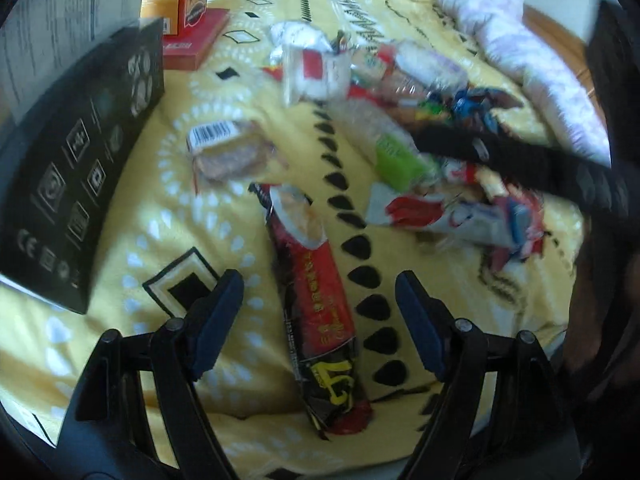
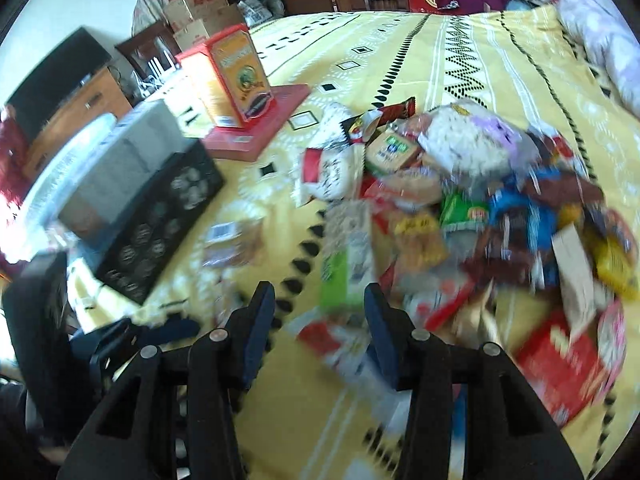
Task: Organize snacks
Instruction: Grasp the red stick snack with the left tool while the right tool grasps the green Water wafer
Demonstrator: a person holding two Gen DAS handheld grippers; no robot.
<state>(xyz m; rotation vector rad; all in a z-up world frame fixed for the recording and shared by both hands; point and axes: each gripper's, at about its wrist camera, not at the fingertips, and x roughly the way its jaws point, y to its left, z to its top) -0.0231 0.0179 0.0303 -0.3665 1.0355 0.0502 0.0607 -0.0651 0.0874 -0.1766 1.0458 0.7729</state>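
- The left gripper (image 1: 319,312) hangs above a yellow patterned bedspread (image 1: 132,200), jaws spread wide and empty, with a long red-and-black snack packet (image 1: 316,300) lying lengthwise on the cloth between its fingers.
- The right gripper (image 2: 320,320) is set narrower, nothing visibly pinched; a green-ended packet (image 2: 344,264) lies just beyond its tips.
- Judging from this, the step in hand is the pick-up: the left gripper appears lined up on the long packet, and the next move would call for lowering and closing across its narrow width.
- Beyond, the loose snack pile (image 2: 480,208) sprawls across the bed, unsorted.
- To the left stands a black box (image 2: 160,216), seemingly the likely container; its inside is too blurred to tell any contents.
- Farther off, an orange carton (image 2: 240,76) sits on a flat red box (image 2: 264,120).
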